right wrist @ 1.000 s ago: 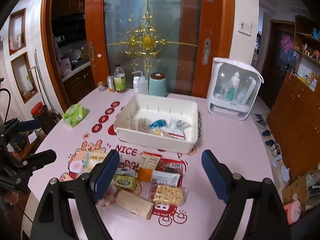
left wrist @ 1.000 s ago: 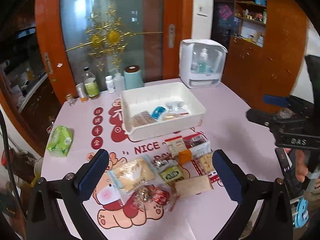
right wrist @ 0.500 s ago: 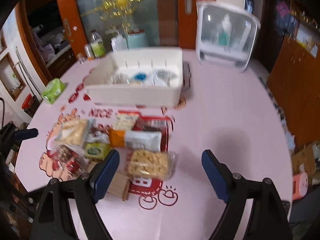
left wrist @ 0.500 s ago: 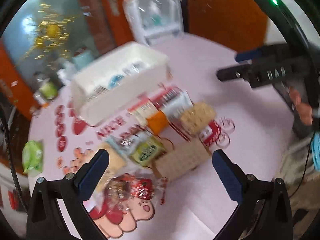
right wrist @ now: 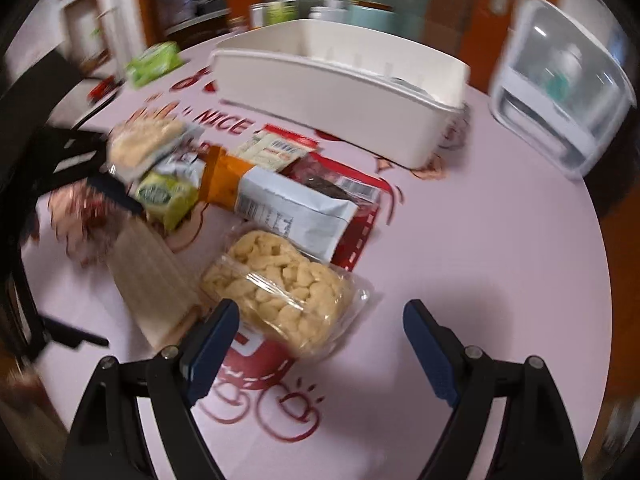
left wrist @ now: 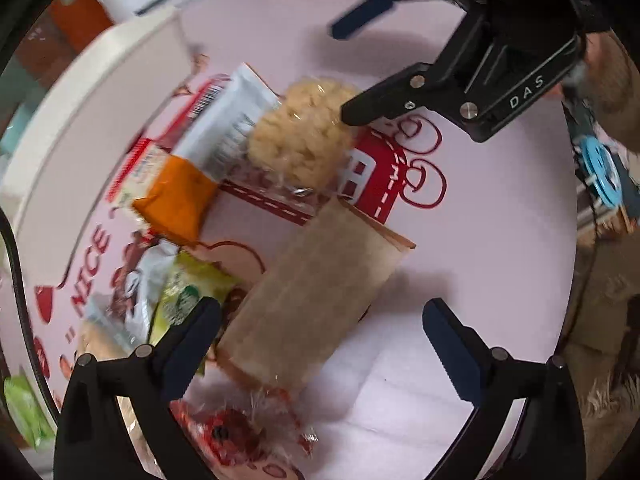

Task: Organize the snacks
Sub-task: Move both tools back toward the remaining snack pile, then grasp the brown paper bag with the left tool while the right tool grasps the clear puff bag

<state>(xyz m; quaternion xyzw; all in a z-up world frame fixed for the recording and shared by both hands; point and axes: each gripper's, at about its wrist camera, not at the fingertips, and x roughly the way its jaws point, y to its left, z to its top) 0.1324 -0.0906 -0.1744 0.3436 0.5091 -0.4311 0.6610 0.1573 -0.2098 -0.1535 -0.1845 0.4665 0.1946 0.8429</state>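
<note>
On the pink printed tablecloth (right wrist: pixel 500 240) most snacks lay loose in front of the white rectangular plastic bin (right wrist: pixel 340 92), so the sorting seemed barely begun (the bin's contents were hidden here). The right gripper (right wrist: pixel 320 344) hung with jaws wide, empty, above the clear packet of pale puffed pieces (right wrist: pixel 280 284). The left gripper (left wrist: pixel 320 336), equally wide and empty, hovered over the tan flat wrapped bar (left wrist: pixel 316 292), which lay touching the puffed packet's wrapper, both motion-blurred but apparently sealed and uncrushed.
</note>
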